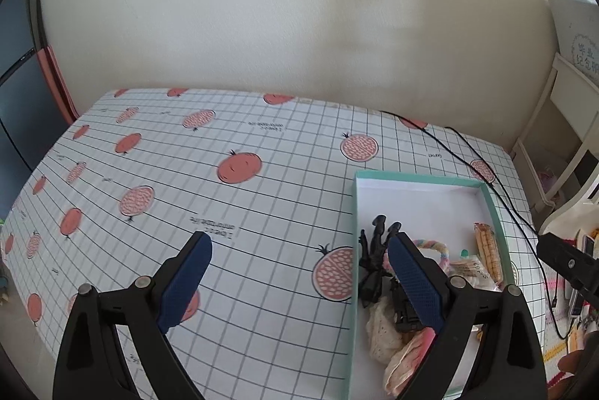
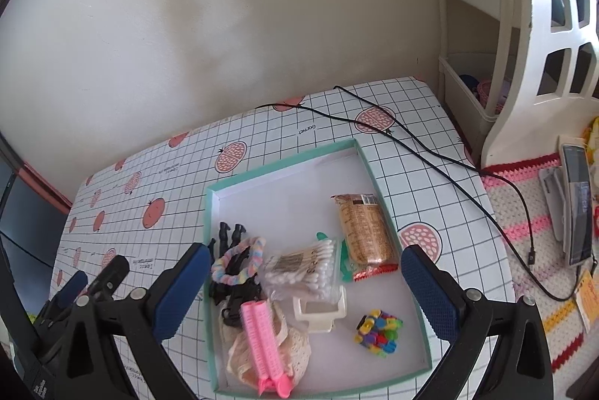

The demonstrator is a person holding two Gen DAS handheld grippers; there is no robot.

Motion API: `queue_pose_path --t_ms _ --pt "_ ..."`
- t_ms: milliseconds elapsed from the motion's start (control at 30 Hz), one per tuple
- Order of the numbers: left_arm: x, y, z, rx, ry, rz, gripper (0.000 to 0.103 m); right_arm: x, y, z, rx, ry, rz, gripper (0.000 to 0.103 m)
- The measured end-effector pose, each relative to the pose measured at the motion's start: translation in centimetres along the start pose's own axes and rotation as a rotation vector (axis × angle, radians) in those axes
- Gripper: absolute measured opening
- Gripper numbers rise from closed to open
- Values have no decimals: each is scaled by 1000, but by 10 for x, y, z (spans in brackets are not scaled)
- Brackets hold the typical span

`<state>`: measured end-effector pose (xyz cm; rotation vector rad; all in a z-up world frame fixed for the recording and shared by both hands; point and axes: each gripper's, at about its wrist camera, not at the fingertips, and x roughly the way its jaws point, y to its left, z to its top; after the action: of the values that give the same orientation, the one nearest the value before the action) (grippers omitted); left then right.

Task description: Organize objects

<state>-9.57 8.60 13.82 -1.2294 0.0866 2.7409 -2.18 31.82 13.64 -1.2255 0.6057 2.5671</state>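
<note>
Inside a teal-rimmed box (image 2: 368,168), small colourful items lie jumbled.

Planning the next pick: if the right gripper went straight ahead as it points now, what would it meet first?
Probably the bag of cotton swabs in the teal tray, centred between the open right gripper fingers; depth is uncertain.

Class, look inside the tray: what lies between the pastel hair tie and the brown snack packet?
In the right wrist view, a clear bag of cotton swabs lies between the pastel hair tie and the brown snack packet.
</note>
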Motion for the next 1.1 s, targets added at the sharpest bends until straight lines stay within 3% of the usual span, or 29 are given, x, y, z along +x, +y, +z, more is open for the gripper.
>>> queue_pose_path --t_ms 267,667,1100 --pt "-35 25 -18 -5 -44 -24 95 -31 4 -33 7 -17 2 103" --pt "-77 39 -70 59 -109 -62 95 -63 7 -95 -6 -41 -13 103" --pt "-51 55 -135 47 -2 -38 95 -42 3 -153 5 9 -43 103"
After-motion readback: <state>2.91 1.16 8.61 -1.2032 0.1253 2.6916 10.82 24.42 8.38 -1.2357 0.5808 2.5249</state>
